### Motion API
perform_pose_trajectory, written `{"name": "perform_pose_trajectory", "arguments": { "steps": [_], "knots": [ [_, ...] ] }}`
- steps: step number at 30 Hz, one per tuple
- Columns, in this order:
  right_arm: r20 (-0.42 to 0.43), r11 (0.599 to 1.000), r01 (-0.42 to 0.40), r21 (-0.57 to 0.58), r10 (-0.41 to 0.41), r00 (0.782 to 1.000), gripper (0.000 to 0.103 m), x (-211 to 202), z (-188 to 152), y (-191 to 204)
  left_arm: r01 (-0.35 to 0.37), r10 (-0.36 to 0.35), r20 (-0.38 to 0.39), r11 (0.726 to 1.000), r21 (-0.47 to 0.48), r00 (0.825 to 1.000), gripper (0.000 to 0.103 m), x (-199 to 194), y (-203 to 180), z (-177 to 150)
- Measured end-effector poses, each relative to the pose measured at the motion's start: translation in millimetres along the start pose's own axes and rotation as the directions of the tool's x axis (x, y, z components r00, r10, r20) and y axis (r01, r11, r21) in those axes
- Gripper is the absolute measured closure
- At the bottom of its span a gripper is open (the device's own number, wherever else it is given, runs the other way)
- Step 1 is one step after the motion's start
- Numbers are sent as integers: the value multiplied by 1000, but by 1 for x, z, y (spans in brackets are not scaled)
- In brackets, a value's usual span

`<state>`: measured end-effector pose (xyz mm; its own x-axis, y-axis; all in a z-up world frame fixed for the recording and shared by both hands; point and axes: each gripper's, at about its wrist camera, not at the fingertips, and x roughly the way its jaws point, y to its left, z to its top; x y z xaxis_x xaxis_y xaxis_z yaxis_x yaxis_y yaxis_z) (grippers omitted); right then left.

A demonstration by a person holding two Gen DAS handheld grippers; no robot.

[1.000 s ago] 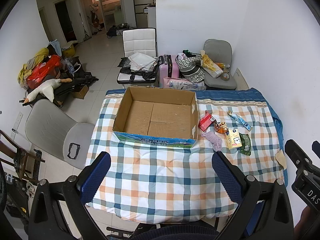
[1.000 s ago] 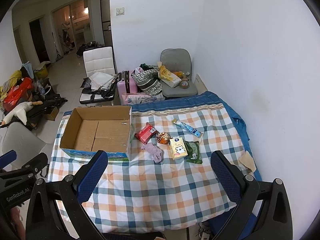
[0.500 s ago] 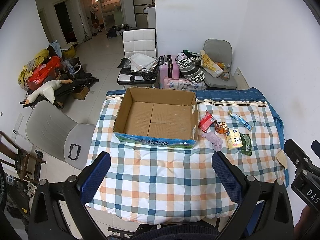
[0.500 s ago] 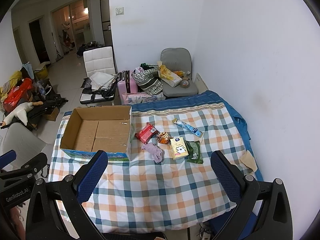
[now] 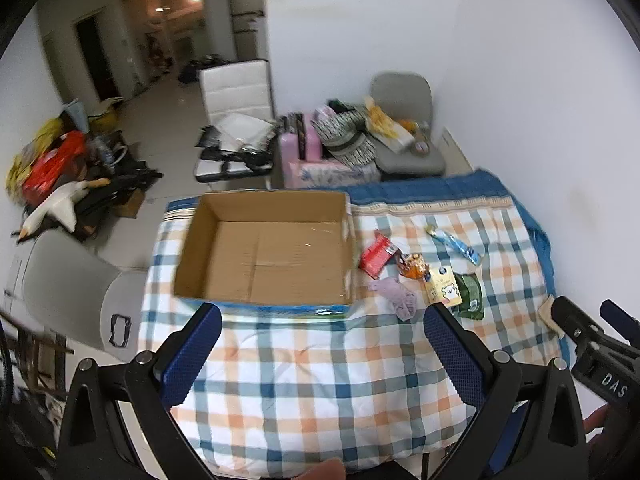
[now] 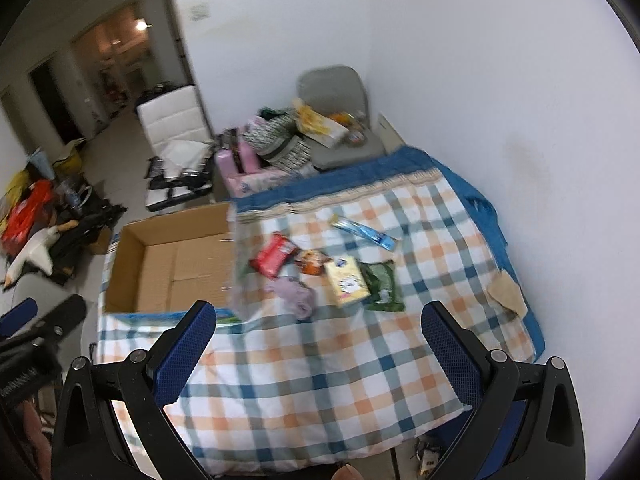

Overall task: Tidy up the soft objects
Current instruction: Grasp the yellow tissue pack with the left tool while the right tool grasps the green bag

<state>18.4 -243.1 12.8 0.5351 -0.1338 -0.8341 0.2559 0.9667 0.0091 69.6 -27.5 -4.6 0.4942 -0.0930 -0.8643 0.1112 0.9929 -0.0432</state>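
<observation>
Risk sits mostly in the crowding of the small items on the checked cloth (image 5: pixel 320 380). We hold both grippers above its near edge with nothing in them: the left gripper (image 5: pixel 320 354) has its jaws spread wide and released, and the right gripper (image 6: pixel 316 350) is just the same.

The cardboard box (image 5: pixel 264 256) stands open and bare inside toward the far left corner of the cloth. Just beside its right wall lie the soft things: a red packet (image 6: pixel 274 255), a lilac cloth bundle (image 6: pixel 295 295), an orange snack wrapper (image 6: pixel 314 263), a yellow tissue pack (image 6: pixel 347 283), a green pouch (image 6: pixel 382 286) and, a little farther toward the far edge, a blue tube (image 6: pixel 366 232).

We judge that nothing has been sorted yet. The tissue pack and green pouch touch, and the lilac bundle lies close against the red packet, so wide jaws coming down could catch two items at once or nudge a neighbour aside. The padded cloth may also bunch between the fingers. Limp cloth could droop and snag on the box's wall on the way in.
</observation>
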Motion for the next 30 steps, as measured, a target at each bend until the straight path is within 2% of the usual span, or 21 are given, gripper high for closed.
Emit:
{"name": "perform_pose_trajectory", "arguments": {
  "steps": [2,4,7,9,11,14,16,19,22,23,24,25,27,30],
  "knots": [
    [-35,999,15,31,-14,999,0,20,6,-13,29,-28,-37,999,28,999,0,30,-19,14],
    [-87,997,31,77,-24,996,0,58,16,-40,62,-59,-79,997,41,995,0,63,-37,26],
    [-166,991,39,132,-17,986,0,112,22,-69,121,-114,-196,992,22,974,0,126,-64,42],
    [-237,987,42,157,-4,971,0,166,28,-99,142,-139,-271,990,-9,952,6,169,-86,47],
    [-283,984,38,171,12,959,0,206,29,-113,178,-183,-344,983,-47,921,13,210,-111,45],
    [-361,978,25,209,53,931,0,289,26,-146,194,-211,-429,977,-85,878,23,260,-143,38],
    [-411,973,21,228,77,909,3,334,22,-157,195,-222,-468,975,-106,856,24,285,-158,32],
    [-491,968,6,252,123,862,11,397,12,-163,196,-241,-526,970,-141,815,24,320,-176,23],
    [-551,963,-4,271,158,819,17,438,-2,-166,195,-257,-562,966,-170,786,24,344,-190,19],
    [-567,959,-17,282,180,804,23,449,-7,-167,193,-256,-570,966,-170,781,24,348,-192,19],
    [-583,957,-19,289,191,789,38,458,-13,-169,189,-250,-580,968,-165,775,24,353,-196,19],
    [-591,954,-16,299,199,782,44,463,-18,-172,187,-247,-589,969,-162,769,24,357,-200,19],
    [-588,947,-13,320,209,781,55,465,-26,-181,192,-253,-610,967,-165,751,24,368,-209,17],
    [-597,942,46,333,173,784,60,463,-38,-207,193,-254,-642,967,-165,723,24,384,-223,10]
  ]
}}
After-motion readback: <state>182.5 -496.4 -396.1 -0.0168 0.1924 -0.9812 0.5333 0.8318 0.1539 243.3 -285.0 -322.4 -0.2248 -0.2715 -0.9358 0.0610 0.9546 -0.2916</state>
